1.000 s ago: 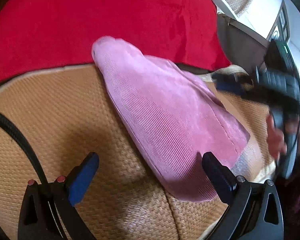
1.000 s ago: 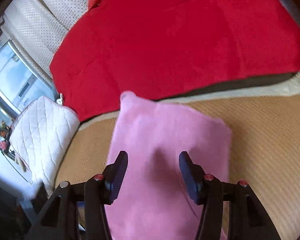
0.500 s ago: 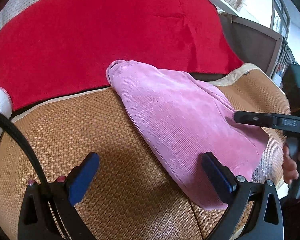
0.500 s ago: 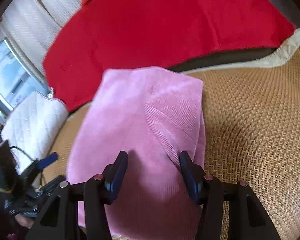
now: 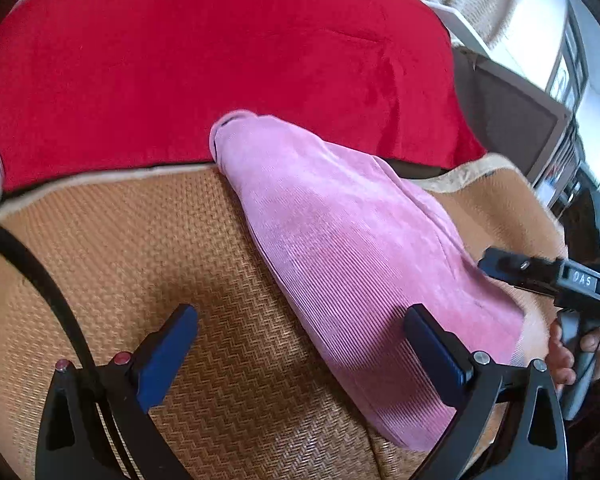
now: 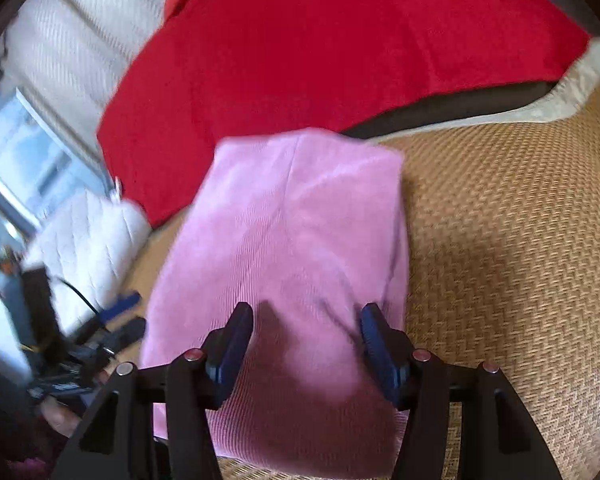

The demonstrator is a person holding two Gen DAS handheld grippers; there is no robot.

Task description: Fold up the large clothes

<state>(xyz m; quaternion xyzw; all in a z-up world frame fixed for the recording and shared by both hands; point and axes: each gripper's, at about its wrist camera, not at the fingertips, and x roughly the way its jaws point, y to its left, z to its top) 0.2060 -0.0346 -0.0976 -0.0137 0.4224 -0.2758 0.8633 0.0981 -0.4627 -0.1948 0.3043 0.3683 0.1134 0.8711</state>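
Note:
A pink ribbed garment (image 5: 352, 256) lies folded into a long pad on a woven tan mat (image 5: 140, 248); it also shows in the right wrist view (image 6: 292, 248). My left gripper (image 5: 300, 344) is open and empty, hovering over the garment's left edge near its near end. My right gripper (image 6: 306, 332) is open and empty, just above the garment's near end. The right gripper also shows in the left wrist view (image 5: 540, 276), held by a hand at the garment's right edge.
A red cloth (image 5: 220, 60) covers the backrest behind the mat, also in the right wrist view (image 6: 340, 40). A white quilted cushion (image 6: 88, 240) sits left of the garment. A dark chair or screen (image 5: 508, 120) stands at the far right.
Both grippers stayed open. The right gripper has shifted over the garment's near end, and the view now looks along the garment's length. The left gripper has moved closer to the garment.

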